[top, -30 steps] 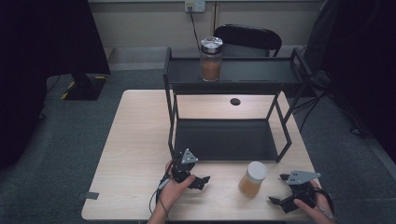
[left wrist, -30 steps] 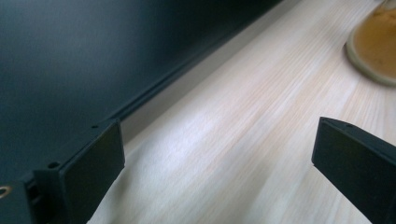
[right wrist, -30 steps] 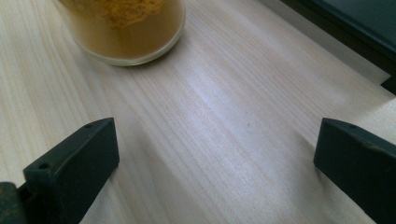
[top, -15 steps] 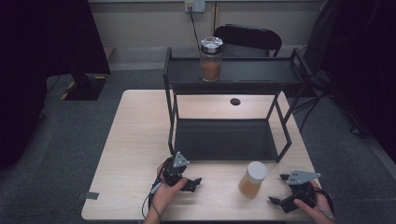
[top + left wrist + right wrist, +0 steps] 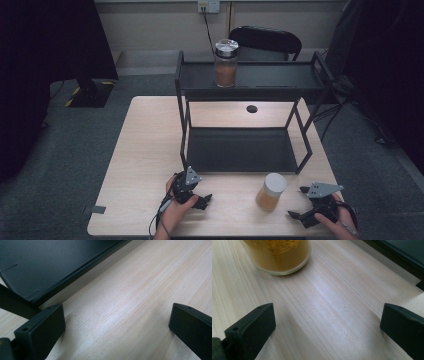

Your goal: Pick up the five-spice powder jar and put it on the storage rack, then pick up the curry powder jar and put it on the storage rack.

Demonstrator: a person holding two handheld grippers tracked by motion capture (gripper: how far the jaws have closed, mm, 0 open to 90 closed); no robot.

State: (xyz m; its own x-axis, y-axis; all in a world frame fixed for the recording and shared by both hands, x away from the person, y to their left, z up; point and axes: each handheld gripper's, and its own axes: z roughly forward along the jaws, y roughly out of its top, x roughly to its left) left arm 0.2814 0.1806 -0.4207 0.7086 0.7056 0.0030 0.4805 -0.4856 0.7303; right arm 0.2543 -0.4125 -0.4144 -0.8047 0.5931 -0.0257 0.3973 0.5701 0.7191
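A jar with a white lid (image 5: 270, 192) and orange-brown contents stands on the wooden table (image 5: 150, 150) near its front edge. Another jar, with a silver lid (image 5: 226, 63), stands on the top shelf of a black rack (image 5: 260, 80). My left gripper (image 5: 204, 201) rests low over the table left of the white-lidded jar. Its jaws have just been opening, and bare wood lies between them (image 5: 117, 325). My right gripper (image 5: 298, 202) sits to the right of that jar, open and empty (image 5: 328, 325). The jar's base (image 5: 279, 255) shows just ahead of its left jaw.
The rack's lower tray (image 5: 240, 150) lies on the table behind both grippers; its edge (image 5: 50, 262) is close ahead of the left one. A black chair (image 5: 272, 40) stands behind the table. A round hole (image 5: 252, 108) is in the tabletop under the rack.
My left gripper has drifted slightly left and toward the table's near edge. The right gripper and both jars have stayed put.
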